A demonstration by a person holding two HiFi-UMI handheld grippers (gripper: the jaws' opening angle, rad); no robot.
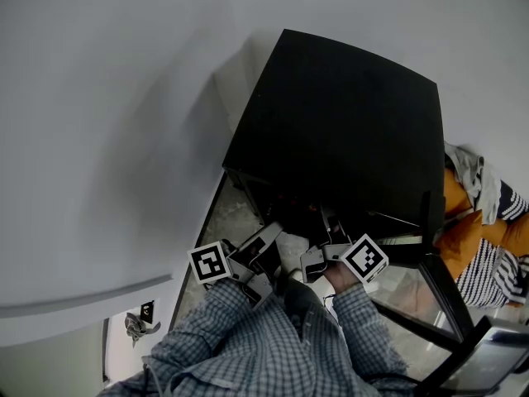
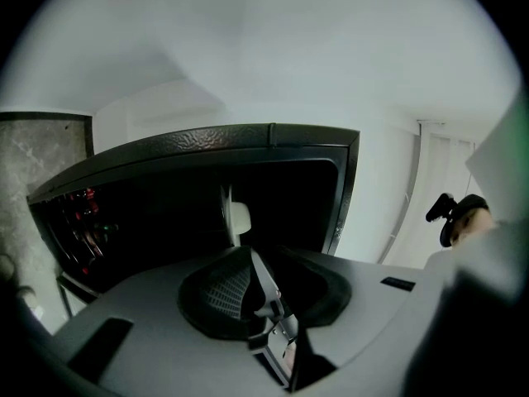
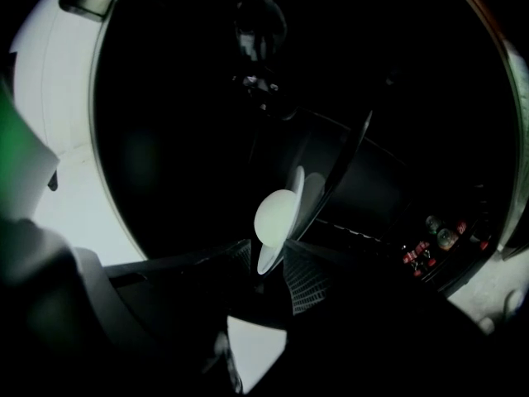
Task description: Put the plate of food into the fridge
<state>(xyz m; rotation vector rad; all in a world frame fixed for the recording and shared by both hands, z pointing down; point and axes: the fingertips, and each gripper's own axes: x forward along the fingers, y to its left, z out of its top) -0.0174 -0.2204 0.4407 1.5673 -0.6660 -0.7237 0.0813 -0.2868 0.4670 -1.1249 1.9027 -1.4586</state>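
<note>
Only the head view showed the fridge (image 1: 347, 98) from above, a matte black box, with checked sleeves (image 1: 248, 337) reaching in. The gripper views caught the white plate (image 3: 266, 259) edge-on in its dark opening, with a round pale lump (image 3: 275, 215) on it. The left gripper (image 2: 252, 284) fingers pinched the plate's rim. The right gripper (image 3: 271, 270) fingers stood apart either side of the rim, their ribbed pads off it.
</note>
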